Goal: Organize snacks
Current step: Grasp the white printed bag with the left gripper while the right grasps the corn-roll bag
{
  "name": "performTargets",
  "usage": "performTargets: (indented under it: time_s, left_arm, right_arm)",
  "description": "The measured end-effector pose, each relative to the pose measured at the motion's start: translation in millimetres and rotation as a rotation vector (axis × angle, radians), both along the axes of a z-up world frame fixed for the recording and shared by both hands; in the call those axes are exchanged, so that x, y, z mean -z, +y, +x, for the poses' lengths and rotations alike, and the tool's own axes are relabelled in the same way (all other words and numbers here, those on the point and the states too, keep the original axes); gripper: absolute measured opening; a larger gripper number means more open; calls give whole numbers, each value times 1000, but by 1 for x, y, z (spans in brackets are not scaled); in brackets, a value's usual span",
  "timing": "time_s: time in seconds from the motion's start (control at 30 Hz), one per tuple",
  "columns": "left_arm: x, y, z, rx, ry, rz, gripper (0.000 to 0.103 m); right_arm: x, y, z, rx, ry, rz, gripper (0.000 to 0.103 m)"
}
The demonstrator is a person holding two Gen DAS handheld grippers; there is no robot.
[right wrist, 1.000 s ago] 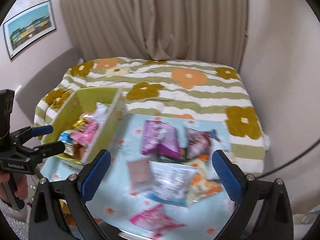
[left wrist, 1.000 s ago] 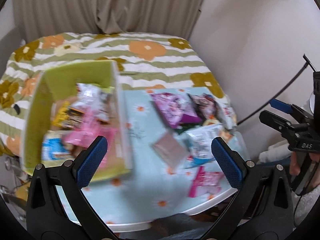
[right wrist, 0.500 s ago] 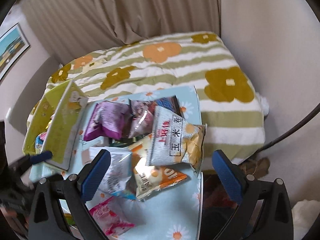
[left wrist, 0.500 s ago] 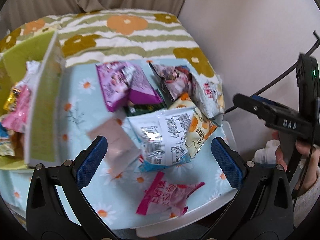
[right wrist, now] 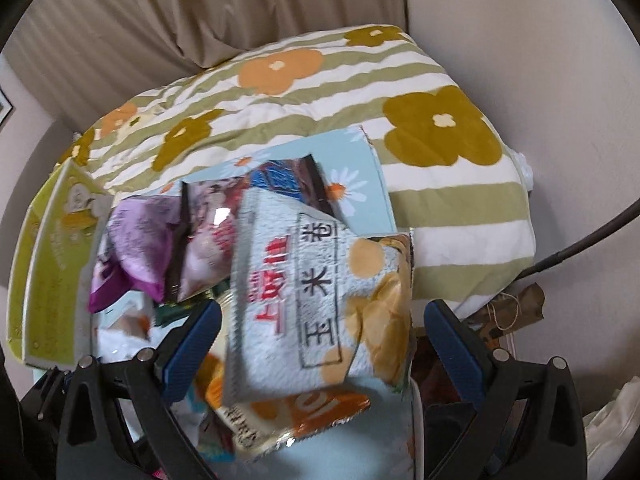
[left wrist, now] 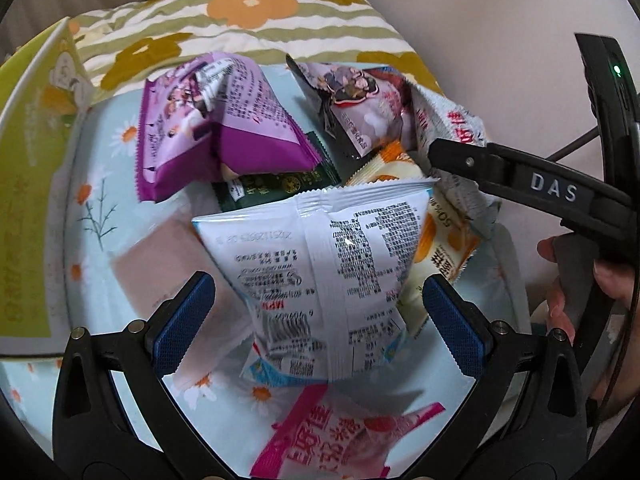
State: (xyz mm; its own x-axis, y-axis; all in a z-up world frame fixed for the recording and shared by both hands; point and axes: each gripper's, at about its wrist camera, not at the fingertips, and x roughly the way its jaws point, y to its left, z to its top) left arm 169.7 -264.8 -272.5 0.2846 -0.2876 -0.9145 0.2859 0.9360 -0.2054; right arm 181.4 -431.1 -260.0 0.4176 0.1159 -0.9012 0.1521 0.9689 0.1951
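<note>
Snack packets lie piled on a daisy-print table (left wrist: 100, 184). My left gripper (left wrist: 320, 320) is open, its blue pads either side of a white-and-blue packet (left wrist: 320, 264) lying print-side up. A purple packet (left wrist: 216, 128), a dark green packet (left wrist: 280, 188), a brown flat packet (left wrist: 160, 264) and a pink packet (left wrist: 320, 436) surround it. My right gripper (right wrist: 320, 344) is open, straddling a silvery corn-snack bag (right wrist: 312, 300) that lies on an orange bag (right wrist: 304, 408). The right gripper's black arm (left wrist: 528, 188) shows in the left wrist view.
A green cardboard box (left wrist: 28, 184) stands at the table's left edge; it also shows in the right wrist view (right wrist: 44, 272). A striped flower quilt (right wrist: 320, 92) covers the bed behind. A wall and a black cable (right wrist: 580, 244) are at the right.
Both grippers have swung right, away from the green box, and dropped close over the packet pile. Both have stayed open.
</note>
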Motion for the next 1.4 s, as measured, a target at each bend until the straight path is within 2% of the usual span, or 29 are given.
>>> performTargets:
  time_s: [0.1, 0.2, 0.3, 0.43, 0.53, 0.6, 1.0, 1.23, 1.4]
  left_arm:
    - [9, -3, 4, 6, 10, 8, 101]
    - [17, -5, 7, 15, 32, 10, 92]
    - [20, -5, 9, 27, 41, -7, 88]
    - [18, -5, 9, 51, 36, -8, 75]
    - [15, -3, 11, 59, 39, -22, 66]
    - [13, -1, 11, 65, 38, -25, 63]
    - [-8, 1, 9, 77, 7, -46, 60]
    - [-28, 9, 9, 57, -15, -62, 60]
    - [-56, 20, 5, 35, -56, -86, 60]
  right_arm:
    - [11, 0, 5, 8, 23, 25, 101]
    - [17, 0, 8, 10, 38, 51, 101]
    - [20, 1, 9, 10, 43, 61, 100]
    - [20, 1, 12, 7, 52, 82, 88]
    - [21, 0, 14, 11, 58, 100, 84]
    - [20, 0, 15, 8, 55, 102, 79]
    - [9, 0, 8, 22, 28, 125, 59]
    - [-11, -5, -1, 39, -15, 120, 58]
    - [-42, -1, -11, 19, -56, 96, 58]
